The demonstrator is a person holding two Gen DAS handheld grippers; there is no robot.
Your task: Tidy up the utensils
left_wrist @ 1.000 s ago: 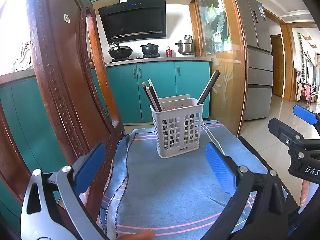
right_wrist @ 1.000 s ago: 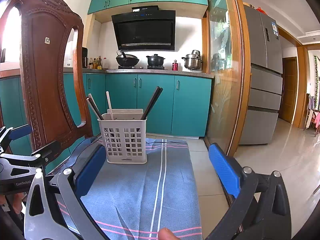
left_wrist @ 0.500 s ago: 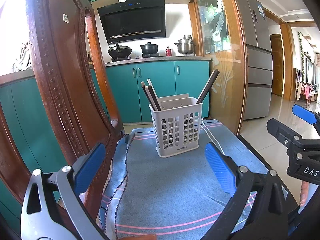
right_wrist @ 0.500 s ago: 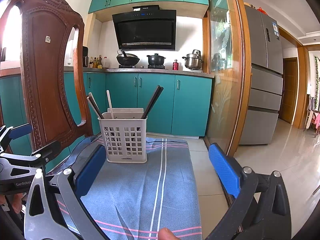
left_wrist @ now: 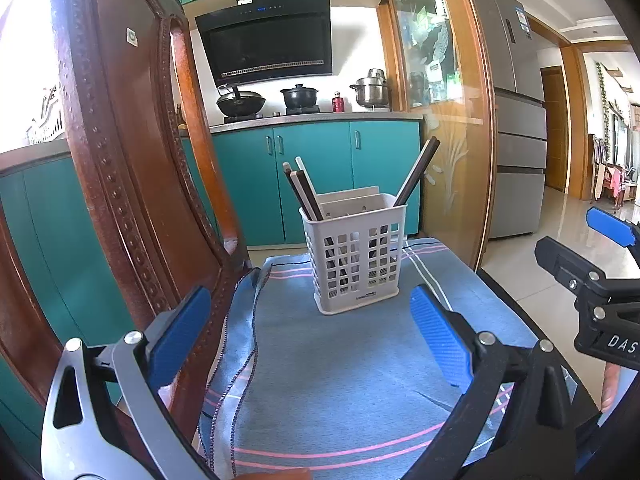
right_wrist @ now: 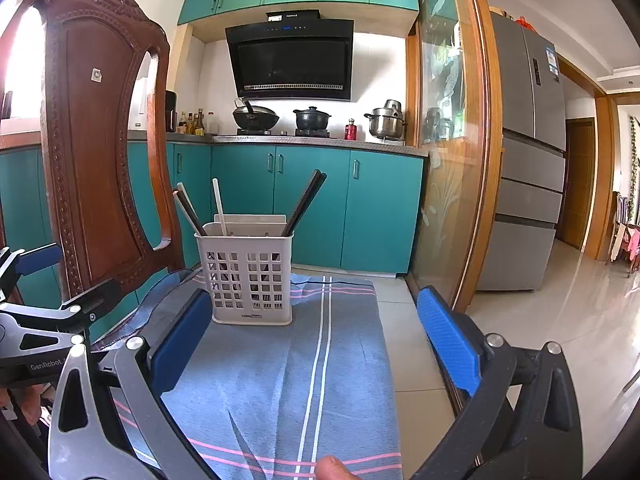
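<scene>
**Both tongs wide open, empty; utensil basket upright on the cloth**

Left tongs (left_wrist: 316, 338): spread wide, nothing between the fingers. Blue ribbed pads (left_wrist: 440, 340) on black and silver metal linkages. They sit low over the cloth, short of the basket.

Right tongs (right_wrist: 316, 338): same build, same wide gap, holding nothing. In the left view they show at the right edge as a black bracket with a blue tip.

Utensil basket (right_wrist: 250, 276): white plastic, rectangular, square-grid cutouts in the walls, solid rim, small label at the base. Stands upright on the cloth, ahead of both tongs, centred between the fingers in the left view and left of centre in the right view.

Chopsticks (left_wrist: 416, 172): a dark straight pair leans out to the right corner of the basket. Another dark and pale group (left_wrist: 302, 190) leans to the left corner. A pale thin stick (right_wrist: 219, 206) stands nearly upright just right of that group. A flat white panel rises behind the rim.

Cloth (right_wrist: 280, 380): blue woven fabric, white and pink stripes, mild creases, dark stitched edge bunched at the left. It covers the table.

Carved chair back (right_wrist: 92, 152): dark reddish wood, beaded trim, close on the left.
</scene>
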